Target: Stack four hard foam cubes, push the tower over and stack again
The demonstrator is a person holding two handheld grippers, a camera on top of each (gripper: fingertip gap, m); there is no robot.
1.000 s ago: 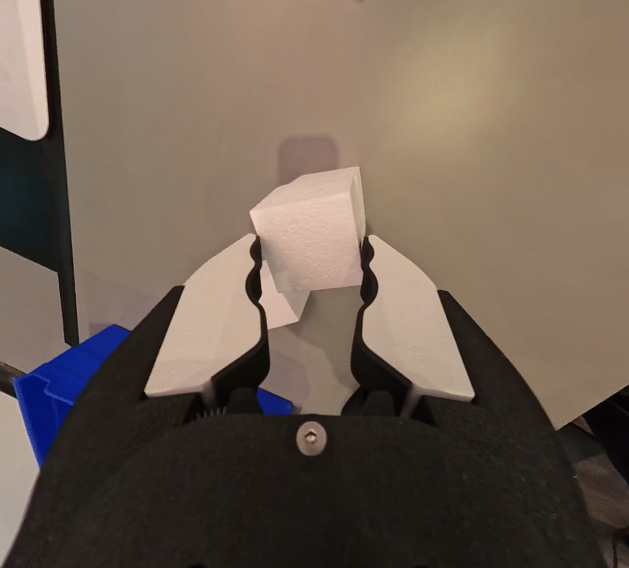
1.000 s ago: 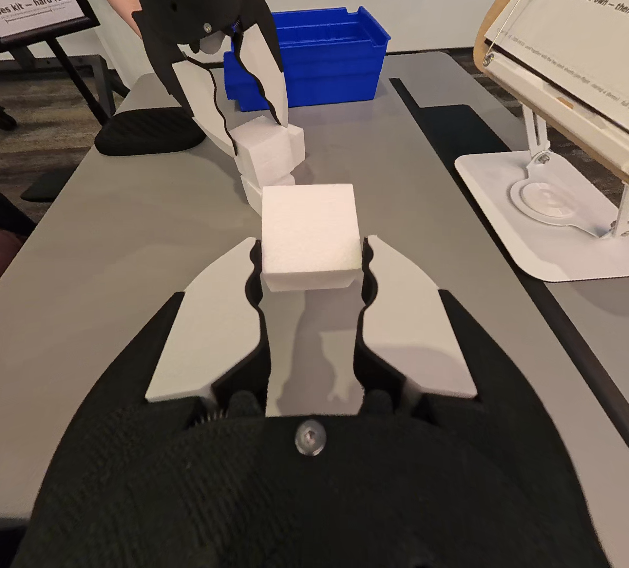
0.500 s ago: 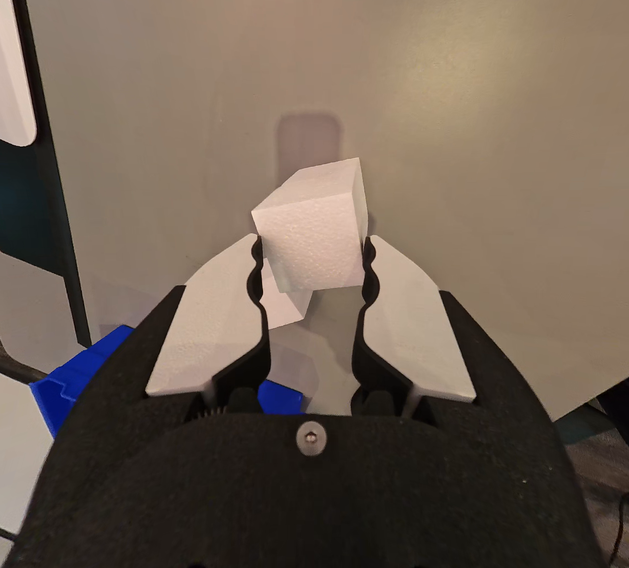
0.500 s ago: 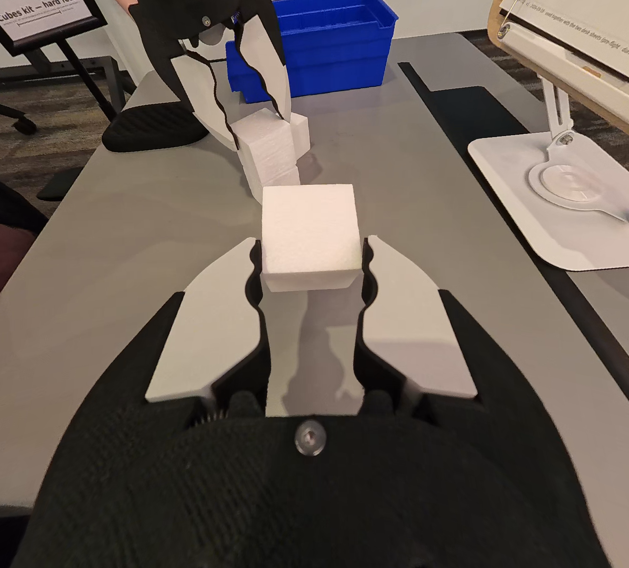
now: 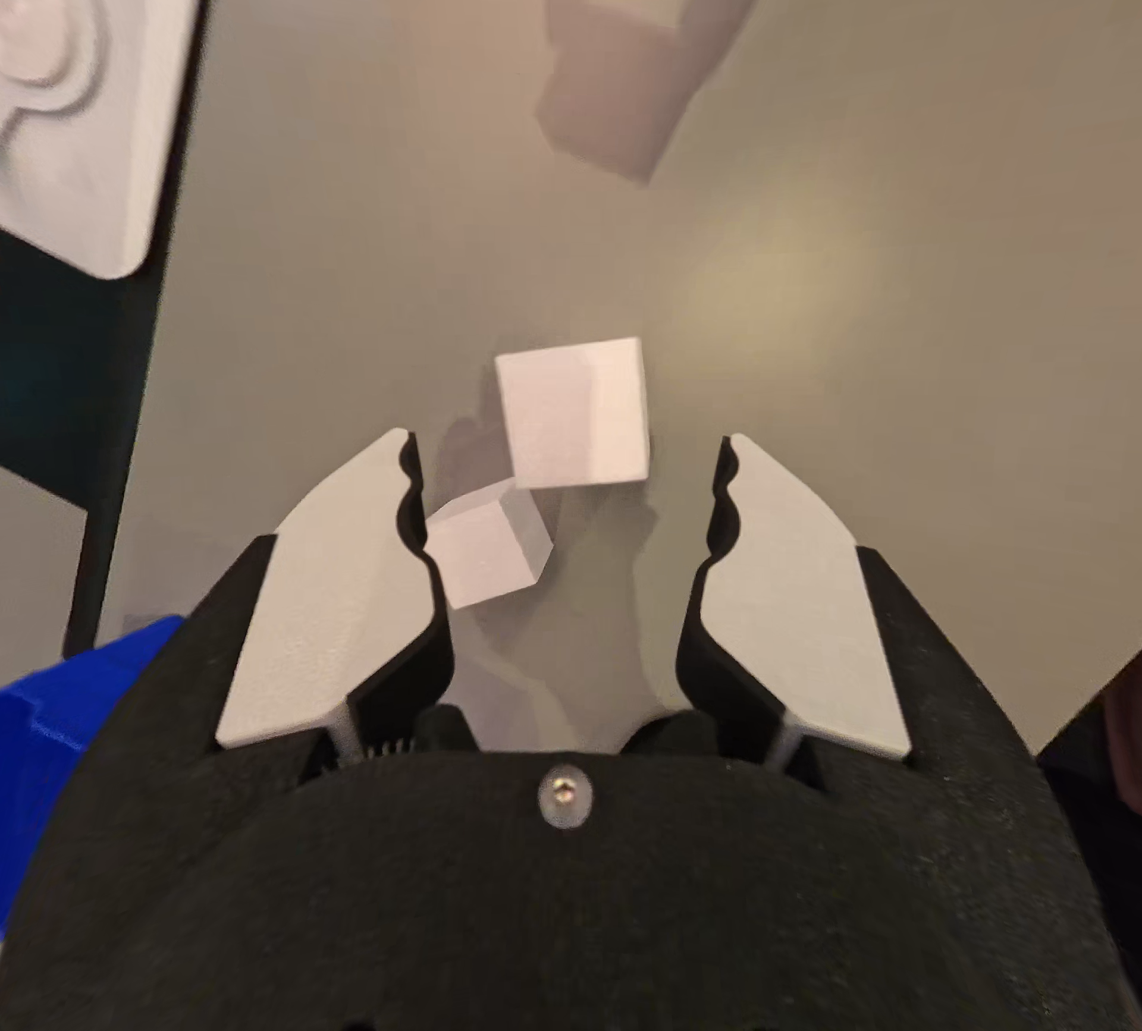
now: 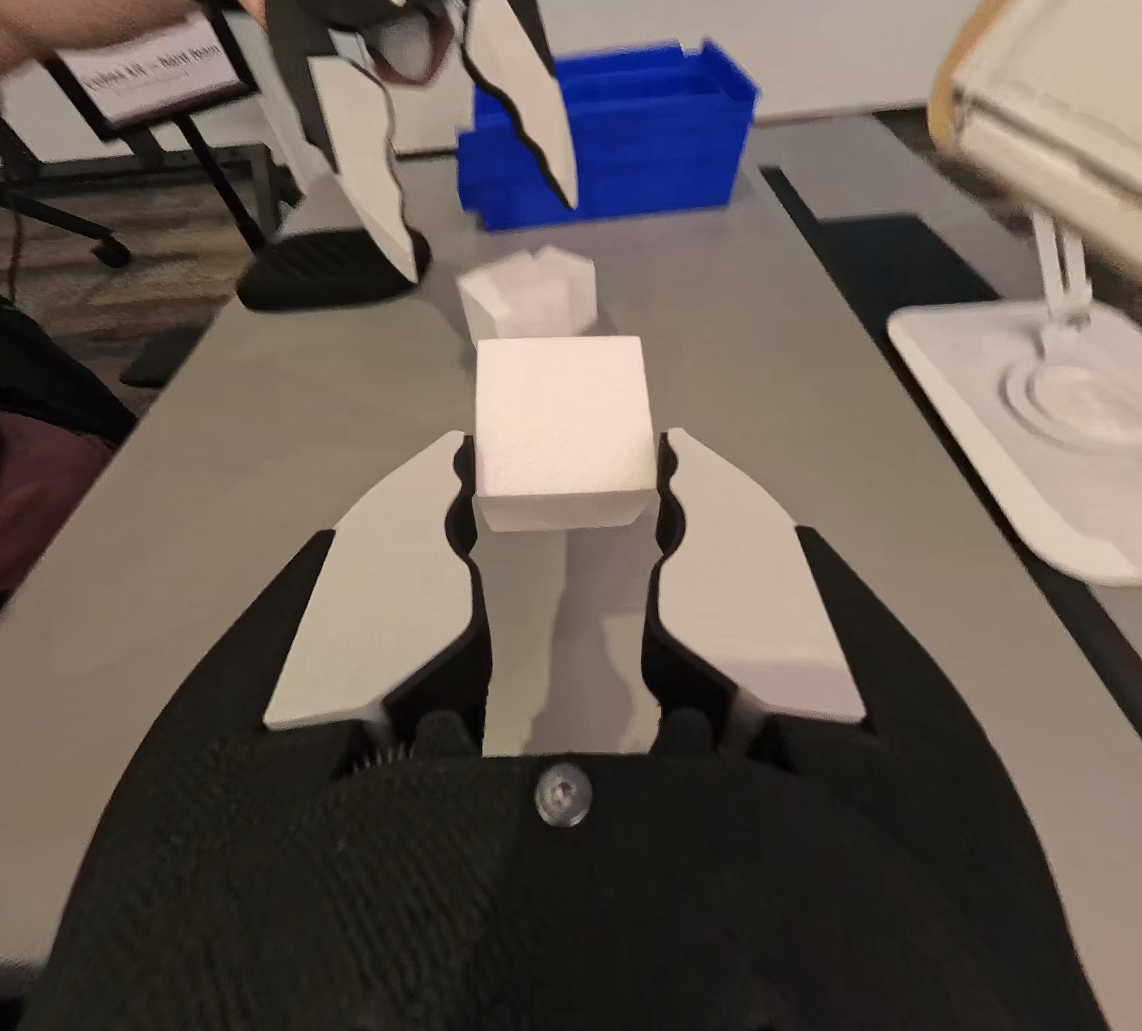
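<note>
1. Your left gripper point(image 5: 567, 482) hangs above the grey table point(image 5: 865, 322), its fingers spread wide and holding nothing; in the right wrist view it shows at upper left point(image 6: 488, 235).
2. Centre of the left wrist view: two white foam cubes point(image 5: 571, 414) lie beneath those fingers, one leaning over the other point(image 5: 488, 553).
3. Your right gripper point(image 6: 562, 467) is clamped on a third cube point(image 6: 559, 433), mid-frame.
4. Upper centre: a blue bin point(image 6: 649, 136) stands beyond the cubes; a white stand base point(image 6: 1019, 414) lies at the right edge.
</note>
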